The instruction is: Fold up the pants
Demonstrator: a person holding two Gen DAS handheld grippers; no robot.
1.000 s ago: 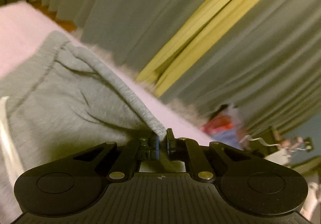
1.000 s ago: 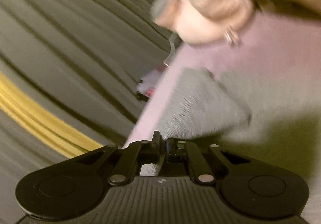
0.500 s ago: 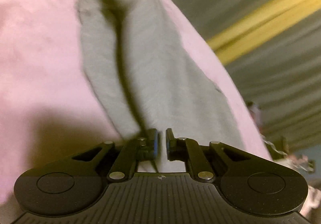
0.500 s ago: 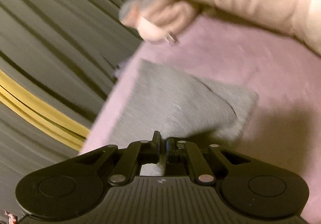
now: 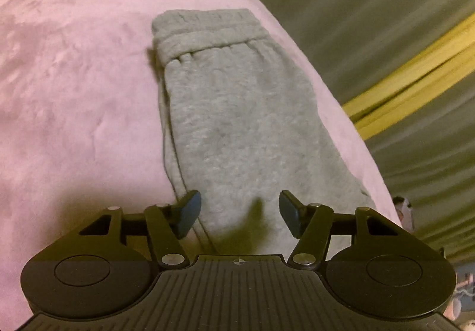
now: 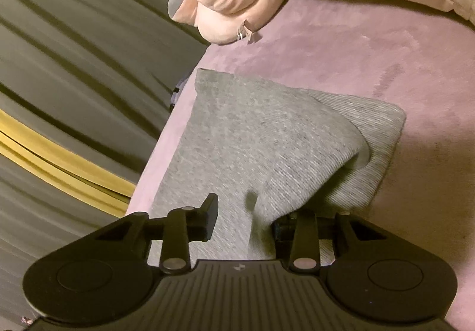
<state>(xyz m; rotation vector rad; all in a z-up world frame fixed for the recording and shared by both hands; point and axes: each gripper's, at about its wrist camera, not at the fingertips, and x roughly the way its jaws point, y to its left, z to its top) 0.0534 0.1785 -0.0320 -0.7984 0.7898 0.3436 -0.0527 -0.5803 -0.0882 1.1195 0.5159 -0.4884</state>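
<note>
Grey pants (image 5: 237, 123), folded, on pink blanket (image 5: 74, 93); left gripper (image 5: 240, 213) spread, released; right gripper (image 6: 246, 218) likewise spread, cloth draped over one finger.

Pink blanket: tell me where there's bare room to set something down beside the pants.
Left wrist view: the pink blanket lies bare left of the grey pants. Right wrist view: bare right of the pants, below the plush toy. The strip between pants and curtain is narrow.
</note>
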